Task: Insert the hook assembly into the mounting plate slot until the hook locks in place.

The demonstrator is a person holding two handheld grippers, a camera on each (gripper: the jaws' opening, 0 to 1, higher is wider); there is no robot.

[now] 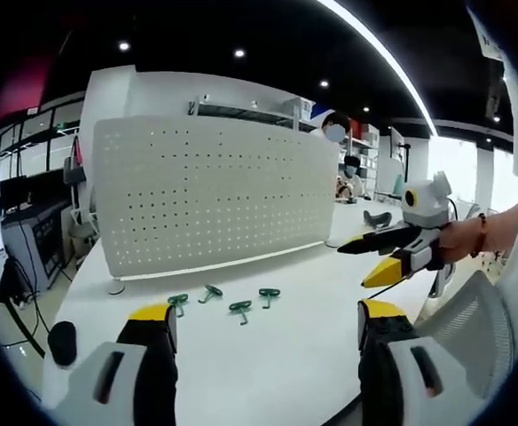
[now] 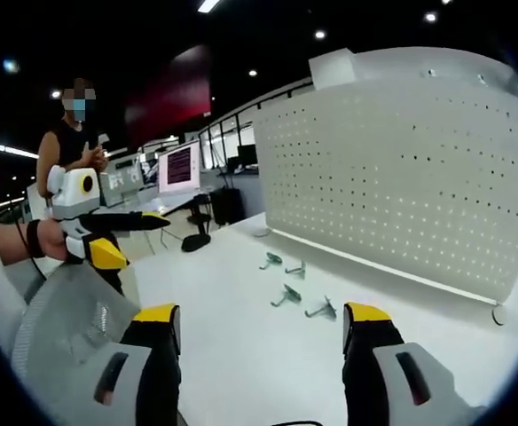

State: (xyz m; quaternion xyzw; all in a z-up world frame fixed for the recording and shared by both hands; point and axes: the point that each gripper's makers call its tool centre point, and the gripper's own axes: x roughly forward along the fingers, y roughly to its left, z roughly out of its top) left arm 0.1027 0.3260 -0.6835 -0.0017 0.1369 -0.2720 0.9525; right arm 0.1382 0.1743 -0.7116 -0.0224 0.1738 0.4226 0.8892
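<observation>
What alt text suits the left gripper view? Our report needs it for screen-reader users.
Four green hooks lie on a white table before an upright white pegboard. The left gripper is open below them; the right gripper, also open, enters from the right.

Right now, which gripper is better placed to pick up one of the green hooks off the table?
Probably the left gripper: its open jaws face the four green hooks just ahead on the white table. The right gripper, also open, sits off beside the pegboard, with the hooks farther ahead.
</observation>
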